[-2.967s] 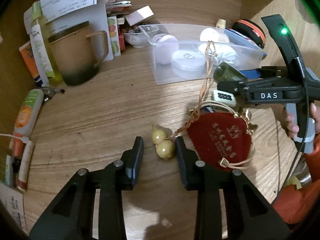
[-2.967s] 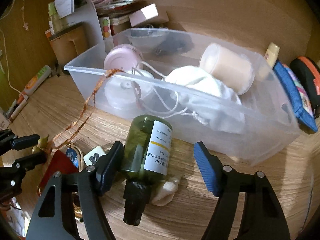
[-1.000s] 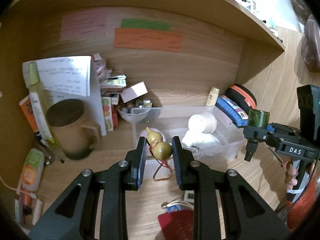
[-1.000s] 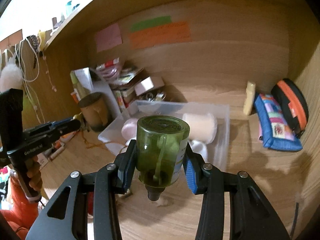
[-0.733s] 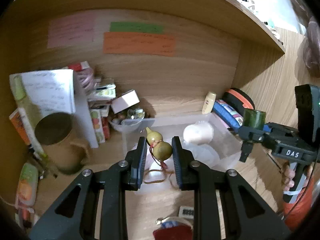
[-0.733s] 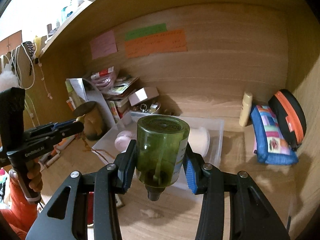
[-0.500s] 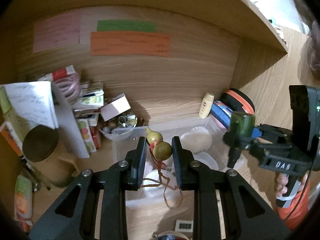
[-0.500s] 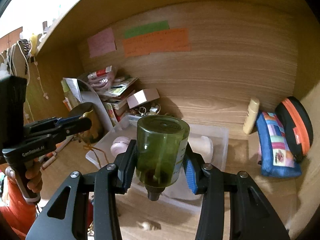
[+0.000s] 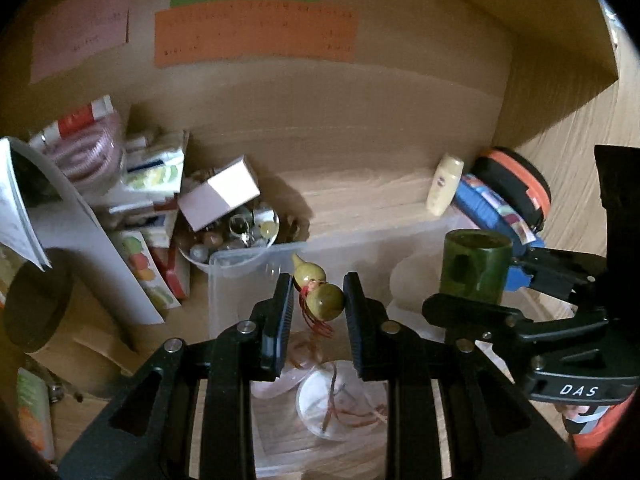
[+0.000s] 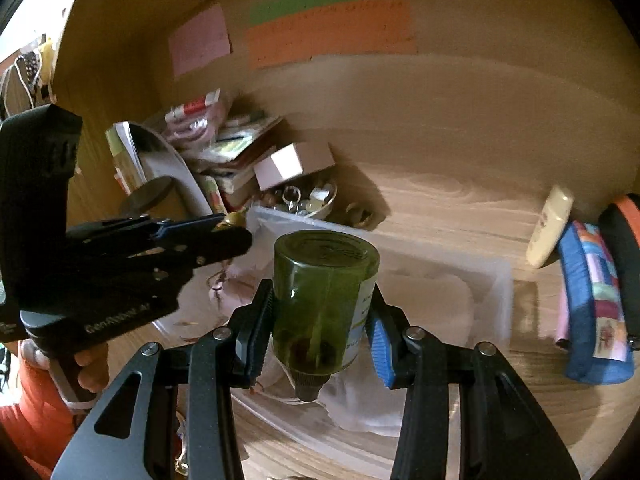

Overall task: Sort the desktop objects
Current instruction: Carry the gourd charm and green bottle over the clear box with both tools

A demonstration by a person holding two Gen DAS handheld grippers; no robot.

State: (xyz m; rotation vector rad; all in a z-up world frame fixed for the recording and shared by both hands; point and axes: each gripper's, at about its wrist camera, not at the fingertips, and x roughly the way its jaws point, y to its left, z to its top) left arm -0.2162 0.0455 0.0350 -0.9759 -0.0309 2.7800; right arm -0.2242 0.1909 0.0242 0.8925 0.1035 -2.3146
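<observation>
Left gripper (image 9: 316, 304): jaws closed to a narrow gap on the gourd charm (image 9: 322, 300). Lower bulb pinched between the pads, small upper bulb sticking out toward the left finger. Red cord (image 9: 316, 324) hangs from the charm's waist and trails down into the clear plastic bin (image 9: 256, 256). Charm held in the air above the bin's left part.

Right gripper (image 10: 320, 316): jaws closed on the green bottle (image 10: 324, 300), gripped at its sides, base up and dark cap pointing down. White label partly visible on the bottle's right side. Bottle held in the air over the bin interior, above white cloth-like contents (image 10: 344, 396). In the left wrist view the bottle (image 9: 474, 266) is to the right of the charm, apart from it.

Bin contents: round white lidded container (image 9: 340, 400) under the left gripper; other pale items blurred, not identifiable.

Desk, back edge: glass bowl of small trinkets (image 9: 228, 236) just behind the bin's left corner, small white box (image 9: 220, 196) on it. Cream tube (image 9: 444, 184) and blue patterned pouch (image 10: 592, 300) beside the bin's right side. Brown lidded mug (image 9: 44, 308) toward the desk's left edge.
</observation>
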